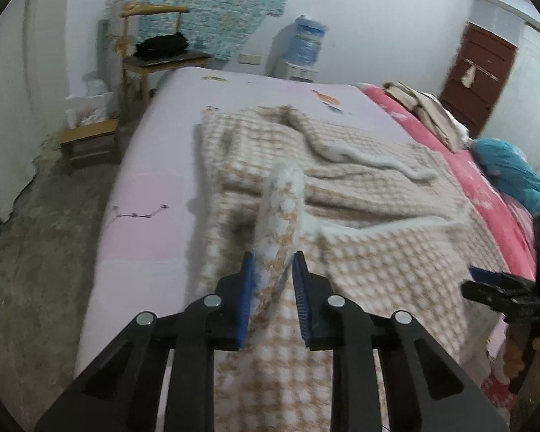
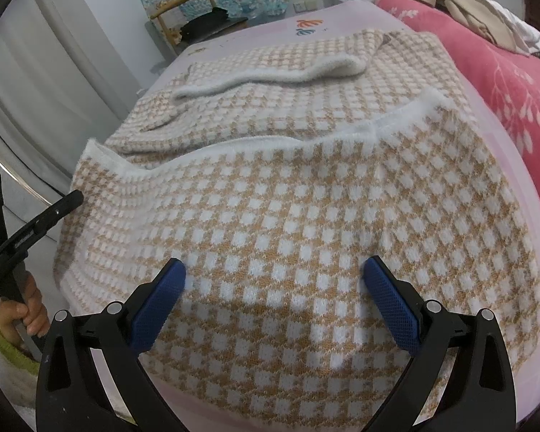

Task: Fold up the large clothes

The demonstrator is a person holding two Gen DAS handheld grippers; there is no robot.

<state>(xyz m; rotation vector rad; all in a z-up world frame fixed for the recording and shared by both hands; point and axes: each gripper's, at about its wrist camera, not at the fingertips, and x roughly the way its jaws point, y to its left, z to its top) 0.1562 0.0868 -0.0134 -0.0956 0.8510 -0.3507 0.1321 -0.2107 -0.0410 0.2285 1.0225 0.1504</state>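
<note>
A large tan-and-white checked knit sweater (image 1: 342,187) lies spread on the pink bed; it also fills the right wrist view (image 2: 288,198). A sleeve with a white cuff (image 2: 270,73) lies across its far part. My left gripper (image 1: 273,264) is shut on a raised fold of the sweater's white-edged hem (image 1: 280,216), lifted above the bed. My right gripper (image 2: 274,270) is open, its blue pads (image 2: 388,298) spread wide just above the near part of the sweater. It shows at the right edge of the left wrist view (image 1: 486,280).
The bed's pink sheet (image 1: 144,194) has its edge at the left, with bare floor (image 1: 36,252) beyond. A red blanket (image 2: 504,72) with piled clothes (image 1: 424,108) lies to the right. A wooden chair (image 1: 154,54), a small stool (image 1: 90,140) and a water dispenser (image 1: 302,50) stand at the back.
</note>
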